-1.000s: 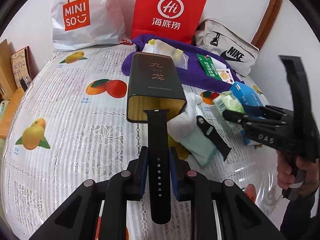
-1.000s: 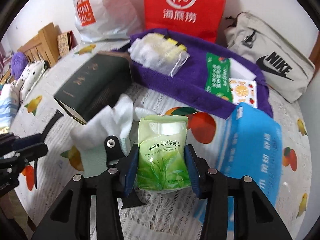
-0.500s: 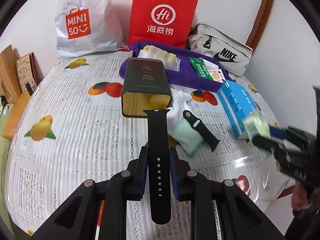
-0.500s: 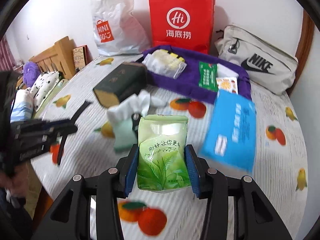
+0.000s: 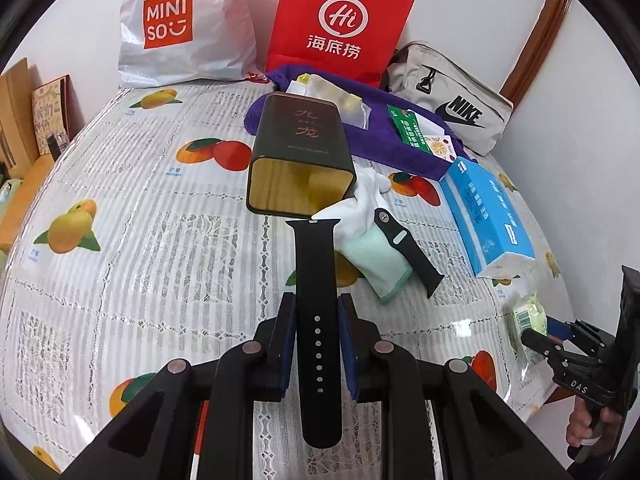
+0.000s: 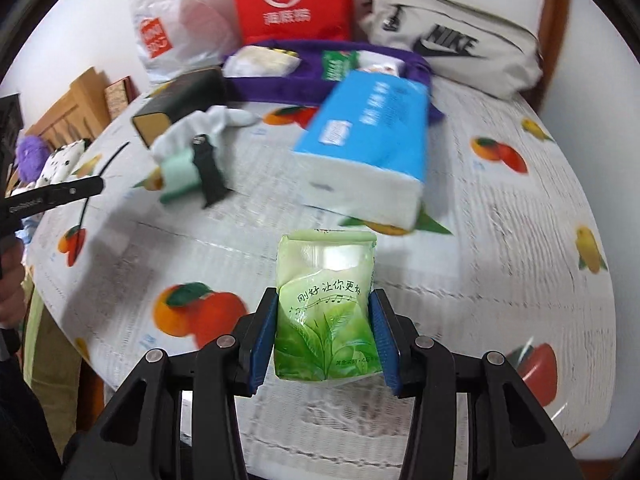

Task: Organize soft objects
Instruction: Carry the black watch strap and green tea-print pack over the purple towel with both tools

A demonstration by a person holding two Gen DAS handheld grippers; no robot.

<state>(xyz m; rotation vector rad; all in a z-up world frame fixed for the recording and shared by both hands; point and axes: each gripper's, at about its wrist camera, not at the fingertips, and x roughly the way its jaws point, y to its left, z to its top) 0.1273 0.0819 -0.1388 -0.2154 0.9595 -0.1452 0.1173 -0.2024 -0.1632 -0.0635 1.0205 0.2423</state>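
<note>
My left gripper (image 5: 316, 312) is shut on a black watch strap (image 5: 316, 280), held above the table, its far end near the open mouth of a dark tin box (image 5: 300, 156) lying on its side. My right gripper (image 6: 325, 320) is shut on a green tissue packet (image 6: 326, 312), held over the table's near right part; it also shows in the left wrist view (image 5: 530, 320). A white and mint sock (image 5: 368, 248) lies by the box with a second black strap (image 5: 412, 252) on it. A blue tissue pack (image 5: 488, 216) lies to the right.
A purple cloth tray (image 5: 384, 140) with packets sits behind the box. A red paper bag (image 5: 340, 24), a white Miniso bag (image 5: 180, 28) and a grey Nike pouch (image 5: 452, 100) stand at the back wall. The fruit-print tablecloth (image 5: 140, 240) covers the table.
My right gripper has drawn back with the green packet toward the table's near right edge. My left gripper has kept hold of the strap and shifted slightly closer to the box.
</note>
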